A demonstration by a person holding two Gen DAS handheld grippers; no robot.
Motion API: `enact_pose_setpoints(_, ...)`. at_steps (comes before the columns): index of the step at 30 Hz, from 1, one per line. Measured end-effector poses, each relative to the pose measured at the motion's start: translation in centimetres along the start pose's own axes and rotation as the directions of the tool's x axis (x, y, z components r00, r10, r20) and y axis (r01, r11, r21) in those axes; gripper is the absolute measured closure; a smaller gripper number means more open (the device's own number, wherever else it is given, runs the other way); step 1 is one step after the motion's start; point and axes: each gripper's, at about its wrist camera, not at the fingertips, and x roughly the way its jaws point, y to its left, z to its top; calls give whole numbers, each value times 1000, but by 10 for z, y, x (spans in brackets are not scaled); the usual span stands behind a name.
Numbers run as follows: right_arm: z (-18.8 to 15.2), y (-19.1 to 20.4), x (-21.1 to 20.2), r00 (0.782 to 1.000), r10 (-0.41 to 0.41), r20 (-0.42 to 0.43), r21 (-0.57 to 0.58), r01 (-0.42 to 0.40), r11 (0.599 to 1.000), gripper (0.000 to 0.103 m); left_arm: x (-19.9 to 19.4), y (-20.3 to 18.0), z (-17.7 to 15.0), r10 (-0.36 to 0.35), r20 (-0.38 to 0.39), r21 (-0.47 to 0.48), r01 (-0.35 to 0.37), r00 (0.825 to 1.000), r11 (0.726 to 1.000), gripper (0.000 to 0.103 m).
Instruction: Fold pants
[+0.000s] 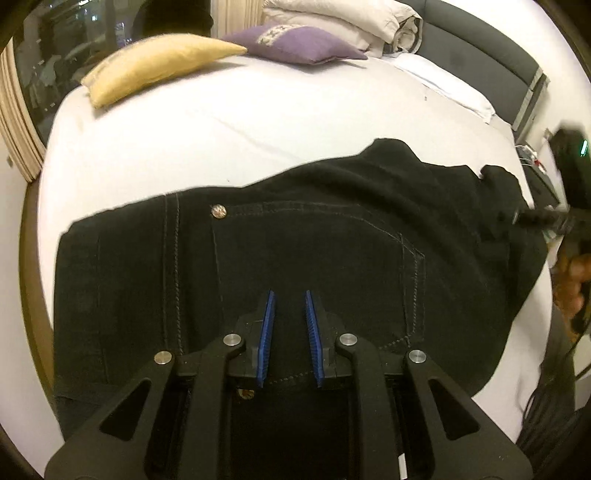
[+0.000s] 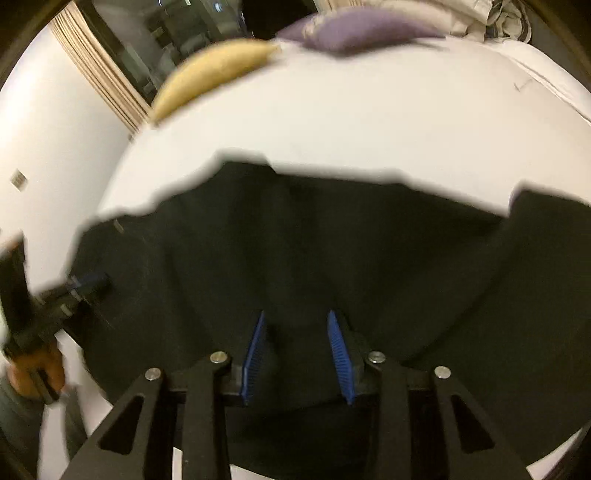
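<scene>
Black pants (image 1: 295, 240) lie spread across the white bed (image 1: 221, 140), waistband to the left with a metal button (image 1: 218, 211) and a back pocket showing. My left gripper (image 1: 290, 295) is open with its blue pads just above the seat area. My right gripper (image 2: 295, 315) is open above the dark cloth (image 2: 332, 251) of the legs; this view is blurred. The right gripper also shows at the right edge of the left wrist view (image 1: 532, 218), and the left gripper shows at the left of the right wrist view (image 2: 88, 282).
A yellow cushion (image 1: 159, 62), a purple cushion (image 1: 295, 44) and a folded white duvet (image 1: 343, 22) lie at the far side of the bed. A dark headboard (image 1: 480, 62) runs along the right. A window with curtains (image 1: 14, 110) is at the left.
</scene>
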Motion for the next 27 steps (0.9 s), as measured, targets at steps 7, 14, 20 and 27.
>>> enact_pose_setpoints(7,53,47,91,965,246,-96,7,-246,969,47,11,11,-13,-9,-10,-25,9,1000,1000,86)
enact_pose_setpoints(14,60,-26,89,998,45,-45,158,-38,987,94,3,32,-16,30,-4,-112,-31,1000,993,86)
enact_pose_setpoints(20,13,-2,38,963,258,73,120,-265,957,35,-9,-24,-19,-69,47,-18,70,996,997,86)
enact_pose_setpoints(27,-16,-55,24,995,79,60,281,-92,955,65,23,-30,-14,-61,-38,-43,60,997,997,86)
